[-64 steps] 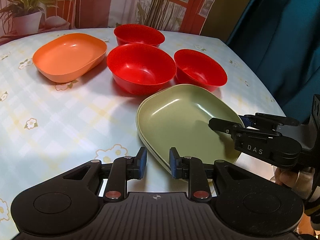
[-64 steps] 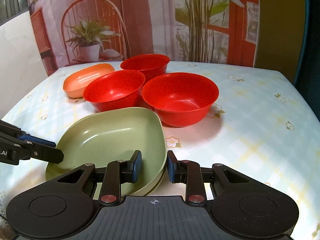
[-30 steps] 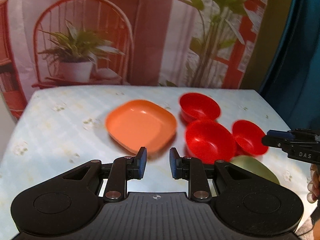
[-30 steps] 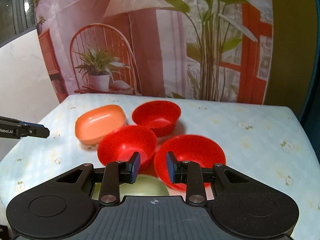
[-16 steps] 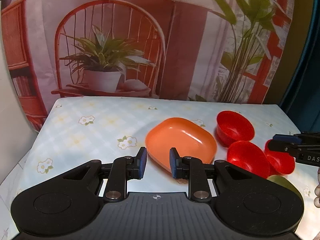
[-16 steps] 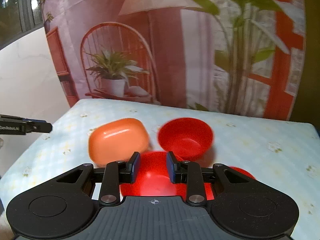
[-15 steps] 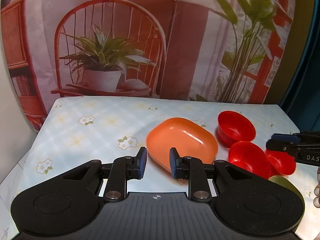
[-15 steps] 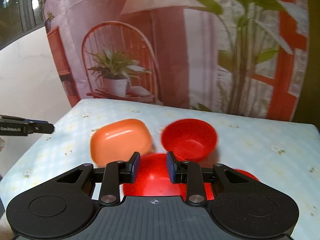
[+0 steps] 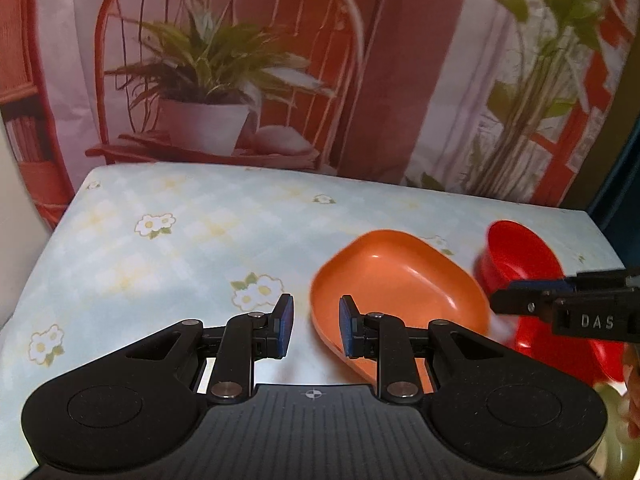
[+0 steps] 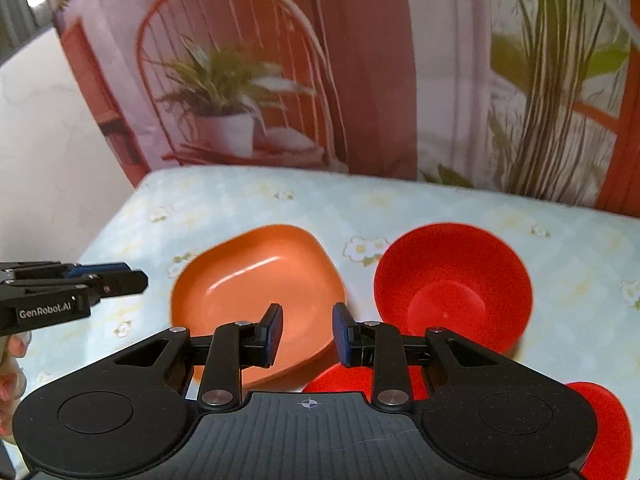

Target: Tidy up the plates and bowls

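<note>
- The flower-printed pale blue tablecloth [image 9: 168, 240] carries everything.
- Your rounded-rectangular orange plastic plate [image 10: 256, 280] lies left of the round red plastic bowl [image 10: 452, 284], long axis slanting away rightward.
- Your left gripper [image 9: 313, 325] and right gripper [image 10: 306, 333] are slightly parted, pinching nothing.

The bench [image 10: 460, 208] wears a pale blue checked cloth printed with small white and yellow flowers. On it lies 1 orange plate [image 10: 256, 280], shallow and rounded at the corners, right side up. Just beside the plate, on its right in the right wrist view, stands 1 red bowl [image 10: 452, 284], upright. 2 more red bowls [image 10: 352, 378] sit nearer the camera, largely hidden. The far left stretch of the cloth lies bare.
</note>
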The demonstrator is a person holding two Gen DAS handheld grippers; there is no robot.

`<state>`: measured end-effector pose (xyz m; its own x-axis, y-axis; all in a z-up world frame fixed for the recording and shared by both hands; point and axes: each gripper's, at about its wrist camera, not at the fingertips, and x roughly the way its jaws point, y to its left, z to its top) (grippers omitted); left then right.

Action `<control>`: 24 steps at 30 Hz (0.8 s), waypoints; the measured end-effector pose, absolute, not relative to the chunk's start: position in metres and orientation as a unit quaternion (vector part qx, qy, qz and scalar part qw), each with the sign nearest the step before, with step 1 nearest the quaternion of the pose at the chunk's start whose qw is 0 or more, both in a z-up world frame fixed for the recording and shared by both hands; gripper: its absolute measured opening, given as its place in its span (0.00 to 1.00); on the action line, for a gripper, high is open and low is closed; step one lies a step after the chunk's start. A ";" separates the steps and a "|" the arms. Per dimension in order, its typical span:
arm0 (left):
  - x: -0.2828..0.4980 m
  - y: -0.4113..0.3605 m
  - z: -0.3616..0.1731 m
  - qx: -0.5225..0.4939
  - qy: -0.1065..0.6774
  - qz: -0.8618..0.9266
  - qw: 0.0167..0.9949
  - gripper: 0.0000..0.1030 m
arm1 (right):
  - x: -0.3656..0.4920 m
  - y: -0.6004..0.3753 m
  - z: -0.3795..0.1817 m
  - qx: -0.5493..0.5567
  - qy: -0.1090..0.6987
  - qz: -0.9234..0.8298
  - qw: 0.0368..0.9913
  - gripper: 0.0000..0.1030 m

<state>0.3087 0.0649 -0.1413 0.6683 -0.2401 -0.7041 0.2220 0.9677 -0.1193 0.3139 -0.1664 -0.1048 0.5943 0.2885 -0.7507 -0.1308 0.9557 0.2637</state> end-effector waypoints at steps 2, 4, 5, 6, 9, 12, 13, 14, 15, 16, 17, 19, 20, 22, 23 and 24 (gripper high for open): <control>0.318 0.068 -0.147 -0.022 0.394 -0.126 0.910 0.25 | 0.322 -0.163 -0.112 0.088 0.447 0.107 0.884 0.26; 0.326 0.069 -0.153 -0.028 0.400 -0.126 0.907 0.25 | 0.329 -0.162 -0.117 0.086 0.458 0.099 0.879 0.26; 0.329 0.069 -0.155 -0.029 0.403 -0.127 0.906 0.25 | 0.331 -0.161 -0.120 0.085 0.462 0.094 0.877 0.26; 0.332 0.069 -0.158 -0.030 0.406 -0.128 0.905 0.25 | 0.333 -0.161 -0.122 0.085 0.466 0.092 0.876 0.26; 0.335 0.066 -0.167 -0.030 0.413 -0.136 0.900 0.25 | 0.338 -0.161 -0.127 0.094 0.474 0.095 0.871 0.26; 0.337 0.065 -0.173 -0.030 0.417 -0.139 0.898 0.25 | 0.343 -0.161 -0.130 0.093 0.479 0.094 0.868 0.26; 0.338 0.065 -0.175 -0.035 0.418 -0.142 0.897 0.25 | 0.345 -0.161 -0.132 0.092 0.482 0.091 0.866 0.26; 0.339 0.066 -0.176 -0.041 0.419 -0.146 0.895 0.25 | 0.346 -0.161 -0.134 0.092 0.485 0.088 0.865 0.26; 0.339 0.066 -0.177 -0.044 0.419 -0.147 0.895 0.25 | 0.347 -0.161 -0.135 0.092 0.488 0.086 0.864 0.26; 0.340 0.066 -0.177 -0.044 0.417 -0.147 0.896 0.24 | 0.348 -0.161 -0.137 0.090 0.490 0.085 0.863 0.25; 0.340 0.067 -0.178 -0.043 0.416 -0.146 0.897 0.18 | 0.349 -0.161 -0.139 0.089 0.492 0.084 0.862 0.25; 0.341 0.067 -0.179 -0.045 0.418 -0.148 0.895 0.09 | 0.350 -0.162 -0.142 0.091 0.494 0.083 0.860 0.17; 0.340 0.067 -0.179 -0.047 0.418 -0.151 0.895 0.09 | 0.351 -0.161 -0.143 0.092 0.495 0.083 0.860 0.13; 0.338 0.066 -0.177 -0.033 0.413 -0.148 0.898 0.09 | 0.349 -0.160 -0.142 0.087 0.493 0.084 0.862 0.10; 0.336 0.065 -0.176 -0.026 0.409 -0.146 0.900 0.09 | 0.348 -0.160 -0.141 0.084 0.491 0.087 0.863 0.09; 0.335 0.065 -0.174 -0.023 0.407 -0.146 0.901 0.09 | 0.348 -0.159 -0.141 0.085 0.490 0.089 0.863 0.08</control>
